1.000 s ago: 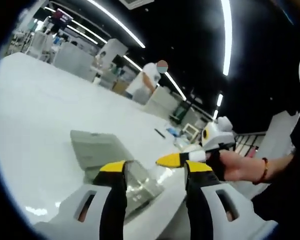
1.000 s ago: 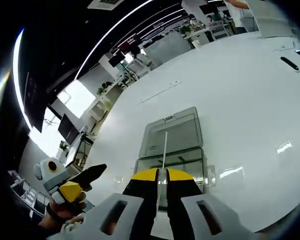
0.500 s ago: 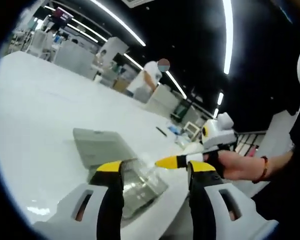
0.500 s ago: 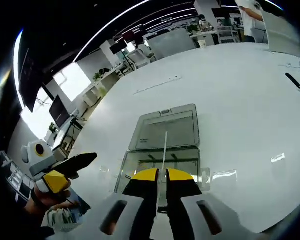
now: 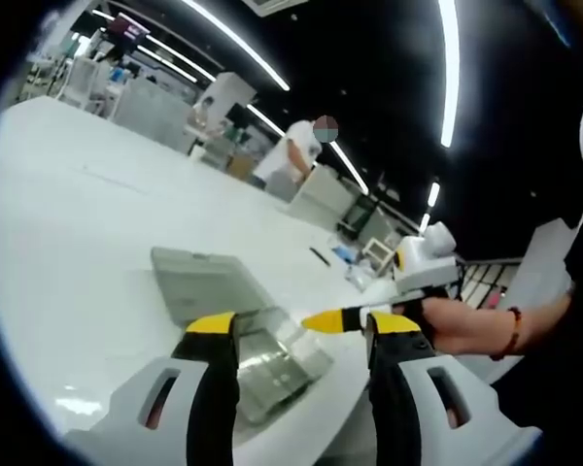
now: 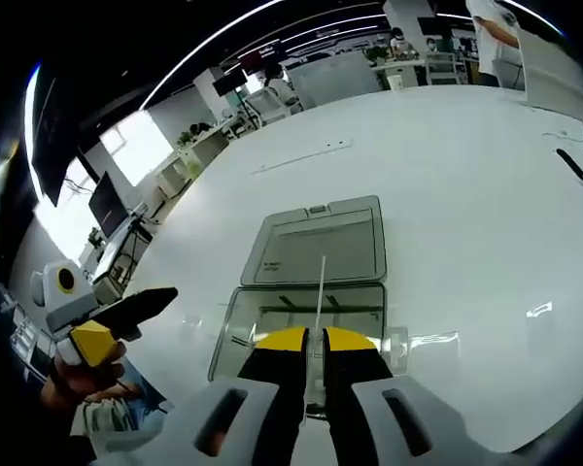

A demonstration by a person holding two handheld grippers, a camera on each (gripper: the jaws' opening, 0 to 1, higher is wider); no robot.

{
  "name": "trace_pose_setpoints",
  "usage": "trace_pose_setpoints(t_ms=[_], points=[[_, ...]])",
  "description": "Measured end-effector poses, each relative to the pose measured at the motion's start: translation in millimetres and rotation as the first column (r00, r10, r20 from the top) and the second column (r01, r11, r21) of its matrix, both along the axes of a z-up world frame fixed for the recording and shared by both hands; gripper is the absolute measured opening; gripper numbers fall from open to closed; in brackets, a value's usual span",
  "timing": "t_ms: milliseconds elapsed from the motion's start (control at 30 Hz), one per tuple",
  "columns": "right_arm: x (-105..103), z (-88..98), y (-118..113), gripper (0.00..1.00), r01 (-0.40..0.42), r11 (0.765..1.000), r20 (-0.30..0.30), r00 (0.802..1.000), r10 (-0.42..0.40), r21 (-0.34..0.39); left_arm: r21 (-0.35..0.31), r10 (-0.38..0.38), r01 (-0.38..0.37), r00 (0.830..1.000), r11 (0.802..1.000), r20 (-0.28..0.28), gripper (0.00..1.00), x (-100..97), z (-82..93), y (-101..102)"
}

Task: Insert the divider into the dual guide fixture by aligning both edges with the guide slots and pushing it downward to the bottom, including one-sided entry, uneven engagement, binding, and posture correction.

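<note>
The right gripper (image 6: 306,338), jaws pinched on the thin divider (image 6: 320,291), has risen slightly above the clear box (image 6: 301,320); insertion remains unstarted. The left gripper (image 5: 291,325) hovers open, empty.

Divider (image 6: 320,291) upright above fixture (image 6: 301,325)

Looking like an open-plan office or lab floor: long ceiling light strips (image 5: 445,68) running overhead, rows of desks with monitors (image 6: 105,202) sitting by bright windows (image 6: 141,146), a person (image 5: 293,155) standing at a far desk beyond the white worktop (image 6: 447,175)
</note>
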State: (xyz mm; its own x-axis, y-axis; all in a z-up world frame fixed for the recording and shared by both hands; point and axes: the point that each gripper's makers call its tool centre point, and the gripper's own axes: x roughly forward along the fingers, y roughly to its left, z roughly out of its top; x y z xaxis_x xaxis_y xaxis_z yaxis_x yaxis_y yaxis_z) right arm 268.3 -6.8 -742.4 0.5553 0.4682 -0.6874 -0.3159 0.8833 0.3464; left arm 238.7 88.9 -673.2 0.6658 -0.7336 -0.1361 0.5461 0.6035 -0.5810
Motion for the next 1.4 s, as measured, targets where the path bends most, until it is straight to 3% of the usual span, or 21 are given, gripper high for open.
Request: trace_pose_setpoints(t_ms=[600, 1200, 1400], points=[[1.5, -10.7, -1.6, 0.00, -0.015, 0.996, 0.005, 1.000, 0.015, -0.083, -0.004, 0.018, -0.018, 1.000, 1.000, -0.006, 0.51, -0.8, -1.5, 7.1], [1.4, -15.9, 1.7, 0.00, -0.020, 0.996, -0.021, 1.000, 0.018, -0.089, -0.008, 0.014, -0.014, 1.000, 1.000, -0.016, 0.51, 0.2, -4.0, 4.8], [0.3, -17.3, 3.8, 0.00, -0.047, 0.991, -0.015, 0.999, 0.045, -0.127, -0.015, 0.011, -0.012, 1.000, 1.000, -0.018, 0.51, 1.3, -3.9, 3.4]])
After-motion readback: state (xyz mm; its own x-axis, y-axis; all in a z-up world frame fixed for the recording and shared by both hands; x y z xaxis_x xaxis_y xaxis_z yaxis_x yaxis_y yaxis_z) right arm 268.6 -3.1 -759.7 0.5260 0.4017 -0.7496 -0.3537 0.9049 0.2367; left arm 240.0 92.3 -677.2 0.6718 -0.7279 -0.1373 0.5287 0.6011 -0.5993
